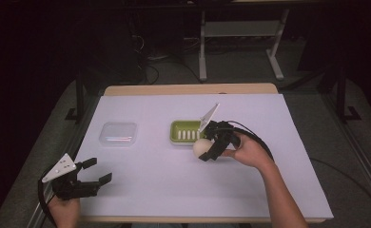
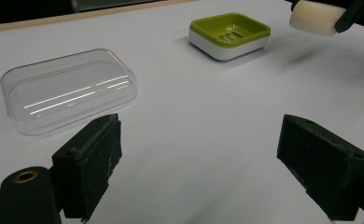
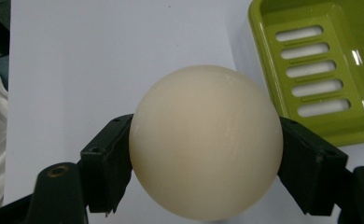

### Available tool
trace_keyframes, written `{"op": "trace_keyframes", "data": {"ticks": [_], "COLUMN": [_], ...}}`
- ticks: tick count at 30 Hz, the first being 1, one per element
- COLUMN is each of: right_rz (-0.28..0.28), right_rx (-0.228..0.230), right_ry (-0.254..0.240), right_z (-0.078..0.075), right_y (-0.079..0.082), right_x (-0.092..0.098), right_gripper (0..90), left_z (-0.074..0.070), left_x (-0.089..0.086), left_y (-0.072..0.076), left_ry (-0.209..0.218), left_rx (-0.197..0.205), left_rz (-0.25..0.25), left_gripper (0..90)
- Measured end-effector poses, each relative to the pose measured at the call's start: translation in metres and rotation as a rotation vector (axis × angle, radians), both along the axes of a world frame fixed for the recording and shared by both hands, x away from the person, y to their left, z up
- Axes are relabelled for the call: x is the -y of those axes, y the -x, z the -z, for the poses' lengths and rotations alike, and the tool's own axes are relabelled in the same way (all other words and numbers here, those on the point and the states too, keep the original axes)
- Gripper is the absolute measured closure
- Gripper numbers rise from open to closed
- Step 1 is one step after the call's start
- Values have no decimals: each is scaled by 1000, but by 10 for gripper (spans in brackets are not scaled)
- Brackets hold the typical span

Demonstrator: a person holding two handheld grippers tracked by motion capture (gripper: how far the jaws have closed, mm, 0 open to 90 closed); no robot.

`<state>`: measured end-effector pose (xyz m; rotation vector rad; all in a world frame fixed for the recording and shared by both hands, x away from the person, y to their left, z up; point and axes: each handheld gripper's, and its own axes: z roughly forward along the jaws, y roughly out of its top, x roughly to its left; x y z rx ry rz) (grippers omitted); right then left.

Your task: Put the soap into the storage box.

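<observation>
On the white-covered desk (image 1: pixel 150 171) a clear lid (image 1: pixel 118 133) is set left of a green soap dish (image 1: pixel 184 131), beside which a cream soap (image 1: pixel 202 147) is clenched by the right claw (image 1: pixel 211 148), the left claw (image 1: pixel 98 172) being released at the near left.

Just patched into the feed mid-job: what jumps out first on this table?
The right gripper is clamped on a cream soap bar, held just beside the green soap dish at mid-table. To the dish's left lies a clear plastic lid; the left gripper waits open near the front left corner.
</observation>
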<state>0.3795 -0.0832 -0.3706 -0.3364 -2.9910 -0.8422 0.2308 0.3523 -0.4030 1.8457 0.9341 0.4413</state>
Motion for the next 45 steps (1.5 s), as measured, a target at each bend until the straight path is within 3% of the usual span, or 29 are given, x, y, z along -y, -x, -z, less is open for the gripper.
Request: {"op": "trace_keyframes", "data": {"ticks": [15, 32, 38, 45], "right_rz": [-10, -22, -8, 26], "right_rx": [5, 27, 24, 11], "right_ry": [-29, -36, -39, -4], "right_z": [-11, -34, -29, -16], "right_y": [-15, -33, -44, -52], "right_x": [-13, -28, -29, -34], "right_gripper": [244, 243, 244, 244], "left_z": [0, 0, 0, 0], "left_x": [0, -1, -1, -2], "left_y": [0, 0, -1, -1], "left_ry": [-3, -4, -1, -1], "left_rx": [2, 3, 1, 3], "left_rz": [-1, -1, -5, -6], "left_gripper": [133, 133, 132, 132]}}
